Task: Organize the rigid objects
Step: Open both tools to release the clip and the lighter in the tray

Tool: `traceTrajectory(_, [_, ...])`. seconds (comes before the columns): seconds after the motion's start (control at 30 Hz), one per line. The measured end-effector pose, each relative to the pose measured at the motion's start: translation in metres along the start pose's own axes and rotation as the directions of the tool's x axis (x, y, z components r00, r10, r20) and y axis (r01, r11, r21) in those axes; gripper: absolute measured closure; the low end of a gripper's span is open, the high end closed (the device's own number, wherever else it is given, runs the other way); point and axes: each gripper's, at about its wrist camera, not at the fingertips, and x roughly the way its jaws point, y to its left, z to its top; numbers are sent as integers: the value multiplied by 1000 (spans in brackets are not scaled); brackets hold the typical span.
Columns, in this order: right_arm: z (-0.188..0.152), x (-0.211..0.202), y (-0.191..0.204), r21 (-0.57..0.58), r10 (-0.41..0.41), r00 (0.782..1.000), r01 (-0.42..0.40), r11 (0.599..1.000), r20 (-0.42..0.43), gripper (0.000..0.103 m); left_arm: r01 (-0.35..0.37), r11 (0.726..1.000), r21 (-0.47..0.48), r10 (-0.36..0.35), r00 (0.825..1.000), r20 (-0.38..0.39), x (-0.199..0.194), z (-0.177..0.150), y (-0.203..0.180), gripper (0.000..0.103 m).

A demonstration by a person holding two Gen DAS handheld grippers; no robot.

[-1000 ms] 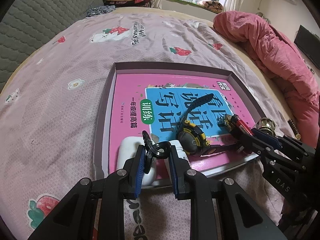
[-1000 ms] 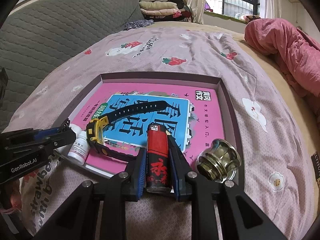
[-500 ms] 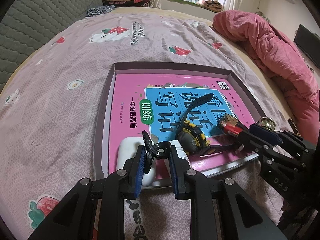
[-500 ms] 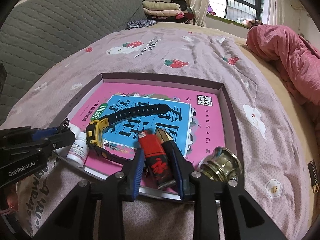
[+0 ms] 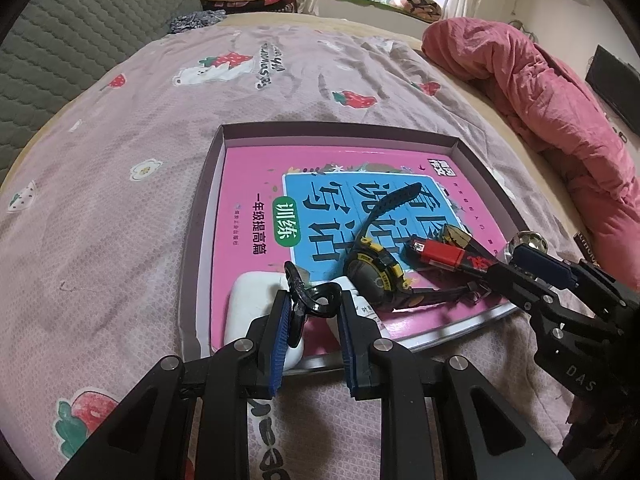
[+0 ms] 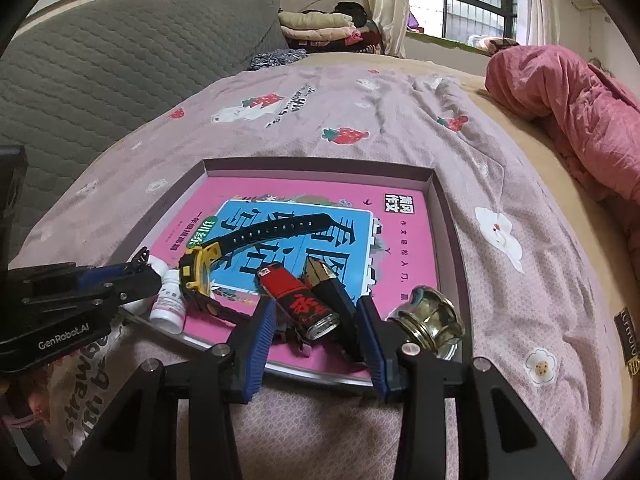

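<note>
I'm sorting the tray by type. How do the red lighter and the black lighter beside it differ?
The red lighter has a bright red body with a black printed band; the black lighter is dark with a gold top. The red lighter lies between the opening jaws of the right gripper, untouched; the black lighter lies nearer its right finger. Both lie flat on the pink book.

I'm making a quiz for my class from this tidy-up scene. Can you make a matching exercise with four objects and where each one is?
Things:
1. lighter
2. black clip
3. watch
4. brass knob

Places:
A. held by the left gripper
B. lying on the pink book, left of the lighter
C. between the right gripper's opening fingers, untouched
D. tray's right near corner

Pairs: 1-C, 2-A, 3-B, 4-D
</note>
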Motion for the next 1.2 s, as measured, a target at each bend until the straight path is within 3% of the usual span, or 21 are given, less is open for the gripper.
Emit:
traceTrajectory(0.4, [-3,-2,6,-7,8,1000,-8,1000,0,60,3,1000,-8,-3,1000,-2,0,0,1,75])
traceTrajectory(0.57, [-1,-4,6,-4,7,1000,-7,1000,6,60,10,1000,-12,-10,1000,1,-1,0,2,65])
traceTrajectory(0.93, [0,-5,3,2,-6,1000,6,1000,10,60,-17,1000,-2,17,1000,14,-3,-2,0,55])
traceTrajectory(1.0, [-1,-5,2,5,-5,1000,5,1000,8,59,-20,1000,-1,20,1000,15,-4,-2,0,55])
traceTrajectory(1.07, [-1,-6,2,6,-6,1000,6,1000,10,50,-22,1000,-1,22,1000,15,-4,-2,0,54])
traceTrajectory(1.2, [-1,-6,2,10,-6,1000,6,1000,13,49,-35,999,6,35,999,29,-8,-2,-3,49])
